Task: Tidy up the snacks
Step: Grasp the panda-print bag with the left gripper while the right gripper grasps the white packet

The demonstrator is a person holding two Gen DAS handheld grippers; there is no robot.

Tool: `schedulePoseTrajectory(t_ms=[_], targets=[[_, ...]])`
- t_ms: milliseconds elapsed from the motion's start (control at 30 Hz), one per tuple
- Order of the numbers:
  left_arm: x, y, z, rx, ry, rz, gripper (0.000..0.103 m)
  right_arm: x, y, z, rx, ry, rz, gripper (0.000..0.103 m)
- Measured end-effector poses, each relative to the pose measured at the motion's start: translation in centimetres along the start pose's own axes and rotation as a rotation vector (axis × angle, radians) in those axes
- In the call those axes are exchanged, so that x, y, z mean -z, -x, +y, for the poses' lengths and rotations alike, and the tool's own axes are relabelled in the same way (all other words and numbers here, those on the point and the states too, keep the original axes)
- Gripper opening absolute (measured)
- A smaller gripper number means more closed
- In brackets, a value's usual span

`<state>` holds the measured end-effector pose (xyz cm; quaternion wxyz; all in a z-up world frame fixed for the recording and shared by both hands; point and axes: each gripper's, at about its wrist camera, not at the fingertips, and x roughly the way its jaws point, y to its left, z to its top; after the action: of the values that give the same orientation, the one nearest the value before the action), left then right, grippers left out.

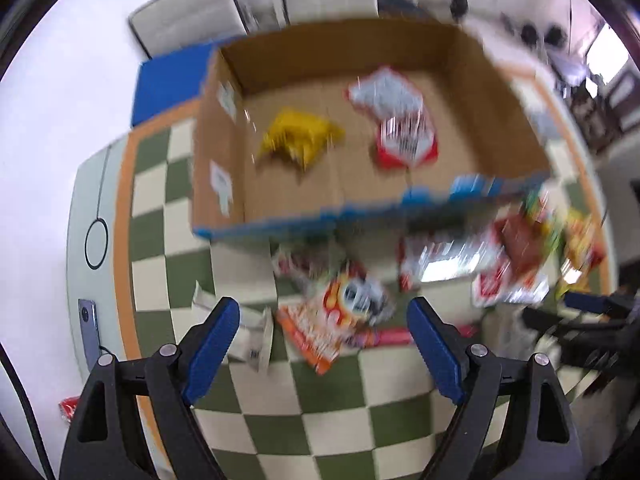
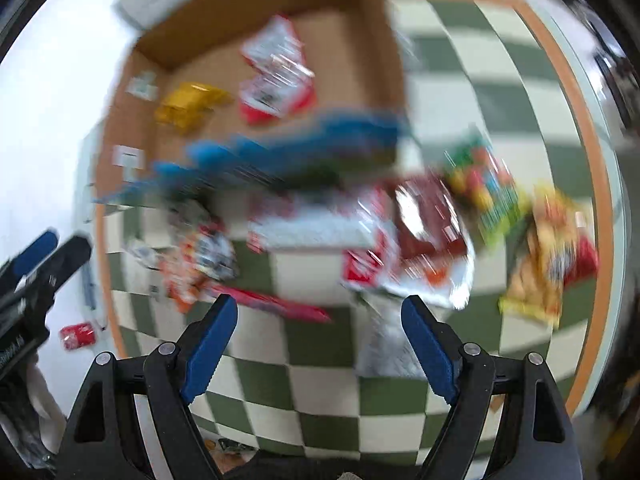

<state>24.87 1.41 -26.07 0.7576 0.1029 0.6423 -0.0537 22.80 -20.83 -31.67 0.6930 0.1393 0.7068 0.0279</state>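
Loose snack packets lie on the checked cloth in front of an open cardboard box, with both our grippers empty above them.

The orange snack packet (image 1: 336, 316) sits just ahead of our left gripper (image 1: 323, 354), near the box (image 1: 280, 224), long axis slanting away leftward. A red-and-silver packet (image 2: 404, 256) lies ahead of our right gripper (image 2: 319, 354). Both pairs of jaws stand wide apart, holding nothing. Two packets already rest inside the box.
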Motion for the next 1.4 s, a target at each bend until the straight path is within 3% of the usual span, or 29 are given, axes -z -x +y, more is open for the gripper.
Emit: schedulePoseTrajectory(t_ms=[133, 333, 467, 600, 733, 800, 867, 1000, 1067, 1167, 1300, 1400], targets=[[0.5, -4.0, -1.3, -0.064, -0.106, 0.080, 0.086, 1.7, -3.6, -2.9, 0.025, -0.073, 0.085, 0.086], [0.4, -9.1, -3.1, -0.147, -0.313, 0.161, 0.086, 2.4, -6.7, -3.7, 0.059, -0.073, 0.140, 0.086], [0.3, -11.7, -3.9, -0.111, -0.416, 0.225, 0.086, 2.3, -7.7, -3.6, 0.071, -0.061, 0.171, 0.086], [0.3, -13.0, -4.6, -0.060, -0.450, 0.287, 0.086, 2.4, -8.3, -3.0, 0.081, -0.052, 0.191, 0.086], [1.1, -14.0, -4.6, -0.011, -0.421, 0.327, 0.085, 2.4, -8.8, -2.9, 0.098, -0.058, 0.196, 0.086], [1.7, -14.1, -4.2, 0.006, -0.392, 0.318, 0.079, 2.5, -8.9, -3.0, 0.093, -0.061, 0.199, 0.086], [2.2, -14.1, -3.4, 0.017, -0.333, 0.330, 0.067, 2.6, -9.0, -3.3, 0.098, -0.065, 0.201, 0.086], [3.6, -14.4, -0.3, 0.078, -0.081, 0.426, 0.062, 2.8, -9.5, -4.6, 0.099, -0.082, 0.215, 0.086], [5.0, -14.7, 1.6, 0.144, 0.072, 0.483, 0.060, 2.8, -9.8, -5.0, 0.096, -0.090, 0.223, 0.086], [6.6, -14.9, 3.0, 0.219, 0.186, 0.513, 0.060, 2.6, -10.5, -5.3, 0.118, -0.096, 0.235, 0.086], [8.7, -16.1, 4.6, 0.221, 0.213, 0.523, 0.060, 2.8, -10.9, -5.8, 0.149, -0.097, 0.233, 0.085], [9.3, -16.4, 4.5, 0.198, 0.200, 0.516, 0.060, 2.9, -11.5, -5.8, 0.196, -0.090, 0.246, 0.076]])
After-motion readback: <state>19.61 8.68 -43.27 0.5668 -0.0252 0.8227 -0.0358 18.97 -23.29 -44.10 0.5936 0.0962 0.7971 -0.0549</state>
